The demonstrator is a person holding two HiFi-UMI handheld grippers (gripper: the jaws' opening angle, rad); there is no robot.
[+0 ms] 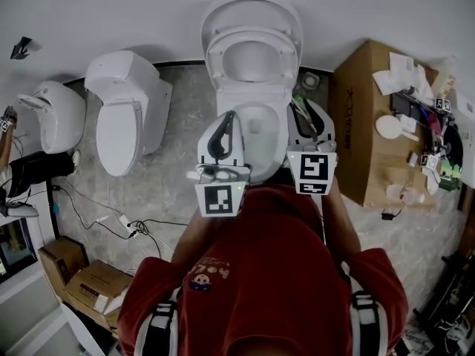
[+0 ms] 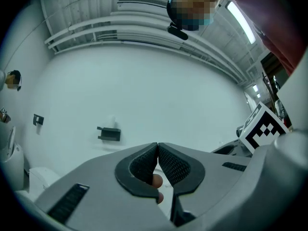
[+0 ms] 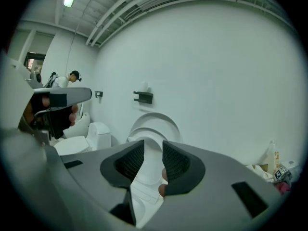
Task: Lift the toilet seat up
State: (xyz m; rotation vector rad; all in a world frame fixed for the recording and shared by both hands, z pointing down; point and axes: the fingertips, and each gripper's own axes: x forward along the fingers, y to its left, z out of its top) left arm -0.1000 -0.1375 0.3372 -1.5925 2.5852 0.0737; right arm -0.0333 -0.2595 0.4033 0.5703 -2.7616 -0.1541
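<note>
The white toilet stands against the wall with its seat [image 1: 252,56] and lid [image 1: 252,10] both raised, upright over the open bowl [image 1: 256,121]. My left gripper [image 1: 227,119] hovers over the bowl's left rim. Its jaws are shut tip to tip with nothing between them [image 2: 158,147], and it faces the bare white wall. My right gripper [image 1: 299,106] hangs over the bowl's right rim. In the right gripper view its jaws [image 3: 153,150] stand apart and hold nothing; the raised seat [image 3: 140,130] and lid [image 3: 155,116] show beyond the gap.
A second toilet [image 1: 126,113] with its lid down and a third fixture [image 1: 52,113] stand to the left. A cardboard box [image 1: 367,136] topped with small items sits close on the right. Cables [image 1: 126,225] and cartons [image 1: 82,280] lie on the floor at left. A black bracket [image 2: 109,134] is on the wall.
</note>
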